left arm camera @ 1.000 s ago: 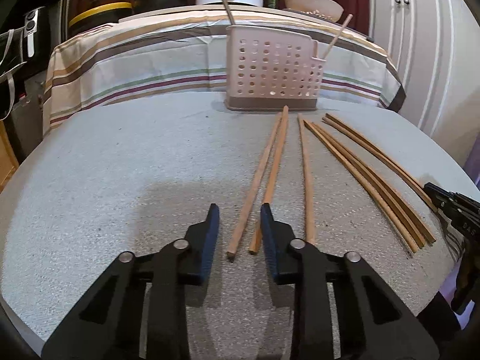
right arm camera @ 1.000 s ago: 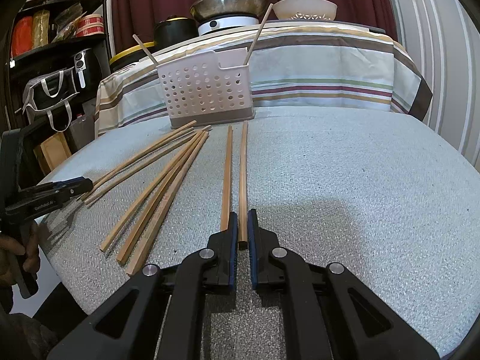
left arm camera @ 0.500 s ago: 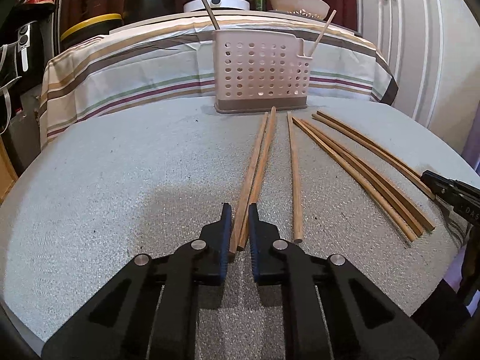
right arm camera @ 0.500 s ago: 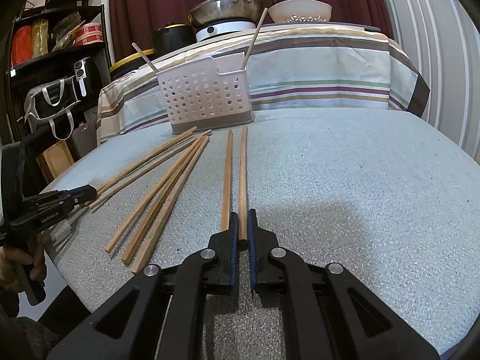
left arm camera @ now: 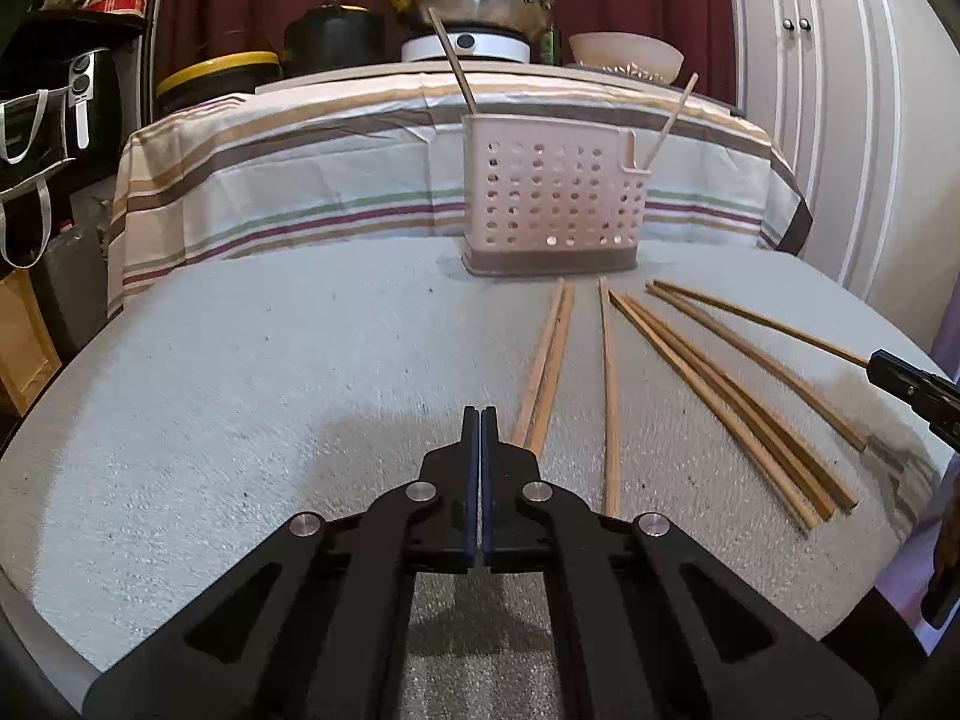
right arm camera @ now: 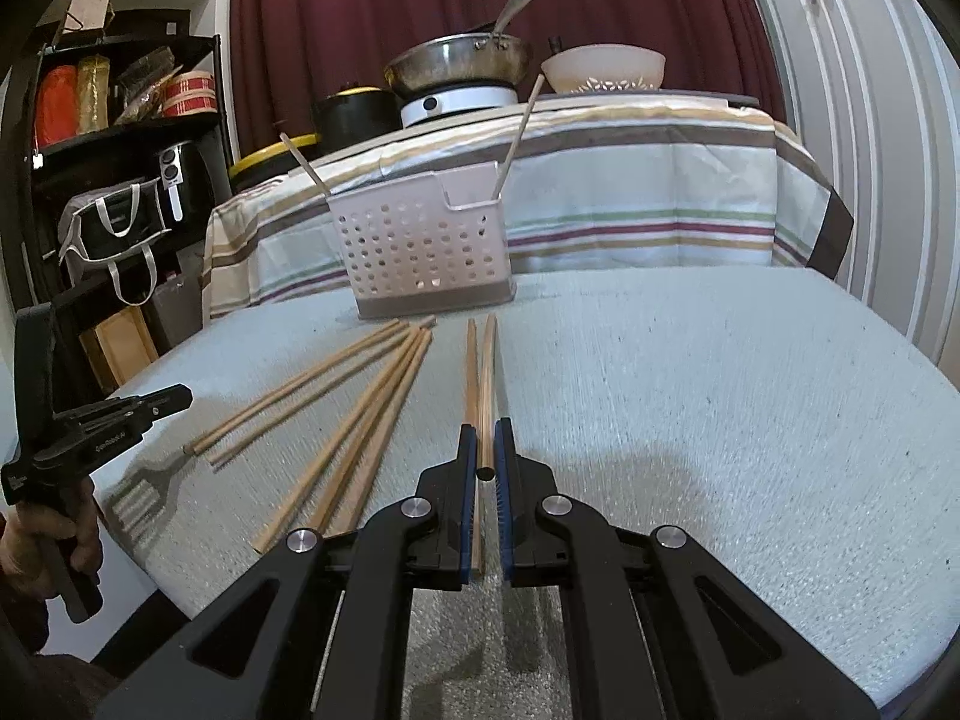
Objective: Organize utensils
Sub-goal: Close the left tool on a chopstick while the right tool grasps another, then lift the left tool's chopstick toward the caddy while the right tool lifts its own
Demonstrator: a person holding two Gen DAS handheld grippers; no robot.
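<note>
Several wooden chopsticks (left arm camera: 708, 384) lie on the grey table in front of a white perforated utensil holder (left arm camera: 555, 204), which has two sticks standing in it. My left gripper (left arm camera: 480, 414) is shut and empty, its tips just left of a chopstick pair (left arm camera: 546, 366). In the right wrist view my right gripper (right arm camera: 485, 432) is shut on one chopstick (right arm camera: 487, 384), lifted slightly at its near end, with another chopstick (right arm camera: 471, 372) lying beside it. The holder (right arm camera: 423, 249) stands beyond, and the left gripper (right arm camera: 162, 401) shows at the left edge.
A striped cloth covers a table (left arm camera: 336, 180) behind, carrying a pan (left arm camera: 474, 0), a bowl (left arm camera: 624, 54) and pots. Shelves and bags (right arm camera: 114, 228) stand at the left. White cabinet doors (right arm camera: 870, 120) are at the right. The grey table's edge (right arm camera: 180, 576) runs near the left gripper.
My left gripper has closed from open to fully shut, without a chopstick between its fingers. My right gripper has lifted the near end of its chopstick off the table.
</note>
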